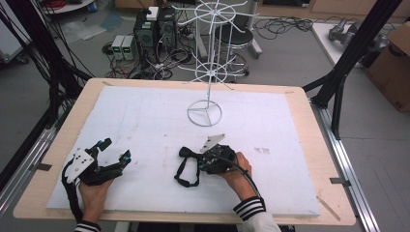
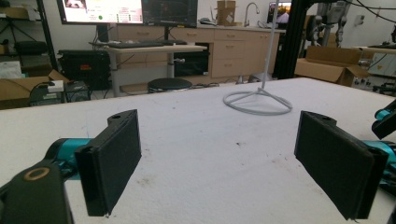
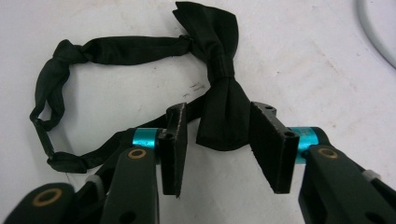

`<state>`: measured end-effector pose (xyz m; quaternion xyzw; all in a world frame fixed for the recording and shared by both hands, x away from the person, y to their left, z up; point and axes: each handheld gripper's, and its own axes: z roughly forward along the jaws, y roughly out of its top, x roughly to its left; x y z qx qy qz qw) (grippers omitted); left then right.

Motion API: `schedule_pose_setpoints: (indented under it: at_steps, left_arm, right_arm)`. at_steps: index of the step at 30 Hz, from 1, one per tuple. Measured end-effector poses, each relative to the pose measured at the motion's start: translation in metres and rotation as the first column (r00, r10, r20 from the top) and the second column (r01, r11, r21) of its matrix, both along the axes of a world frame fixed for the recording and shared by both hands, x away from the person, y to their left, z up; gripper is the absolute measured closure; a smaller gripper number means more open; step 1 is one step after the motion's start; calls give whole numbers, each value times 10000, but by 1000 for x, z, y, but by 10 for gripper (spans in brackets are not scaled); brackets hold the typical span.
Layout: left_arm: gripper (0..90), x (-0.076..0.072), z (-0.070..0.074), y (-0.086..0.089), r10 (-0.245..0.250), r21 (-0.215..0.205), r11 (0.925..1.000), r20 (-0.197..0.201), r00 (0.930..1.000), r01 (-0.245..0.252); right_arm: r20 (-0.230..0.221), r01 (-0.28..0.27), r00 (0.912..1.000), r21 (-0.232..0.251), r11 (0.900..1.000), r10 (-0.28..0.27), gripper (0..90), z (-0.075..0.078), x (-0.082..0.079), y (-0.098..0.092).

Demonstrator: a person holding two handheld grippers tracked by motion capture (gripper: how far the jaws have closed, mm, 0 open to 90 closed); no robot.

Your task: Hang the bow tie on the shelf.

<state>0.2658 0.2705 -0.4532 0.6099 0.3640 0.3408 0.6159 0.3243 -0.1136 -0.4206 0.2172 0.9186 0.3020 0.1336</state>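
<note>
High view: I'm working at the white surface (image 1: 145,121), my right tongs (image 1: 191,155) hovering over the black bow tie (image 1: 187,166) near the front middle, my left tongs (image 1: 115,151) resting well apart at the front left.
High view, surroundings: the white wire rack (image 1: 208,72) is standing behind the bow tie, farther back on the surface; nothing is sitting between them.
Left gripper view: my left tongs (image 2: 217,158) are gaping wide with nothing between them, looking across bare surface toward the rack's ring base (image 2: 258,101).
Right gripper view: my right tongs (image 3: 227,145) are straddling the near wing of the bow tie (image 3: 219,84), partly open, pads beside the fabric but not yet pinching.
Progress: I'm judging this as early — the grasp is lined up, closing and lifting are left, and the strap loop (image 3: 56,88) trailing off to one side could snag.
</note>
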Motion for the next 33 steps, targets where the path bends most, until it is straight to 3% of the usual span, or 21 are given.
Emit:
schedule_pose_setpoints:
  at_steps: [12, 15, 26, 33]
  left_arm:
    - [150, 0, 0, 0, 17, -13, 10000, -12, 10000, -17]
    - [150, 0, 0, 0, 15, -4, 10000, -10, 10000, -15]
    - [150, 0, 0, 0, -1, 43, 10000, 4, 10000, 1]
    - [150, 0, 0, 0, 5, 30, 10000, 2, 10000, -5]
  right_arm:
    - [-94, -205, 9998, -525, 9984, 200, 713, -4, 1, 6]
    - [100, -207, 9997, -678, 9975, 214, 788, -4, 1, 7]
    - [151, 216, 9997, -451, 9987, -210, 856, 0, 1, 4]
    - [234, 357, 9991, 7, 9994, -357, 862, -2, 0, 0]
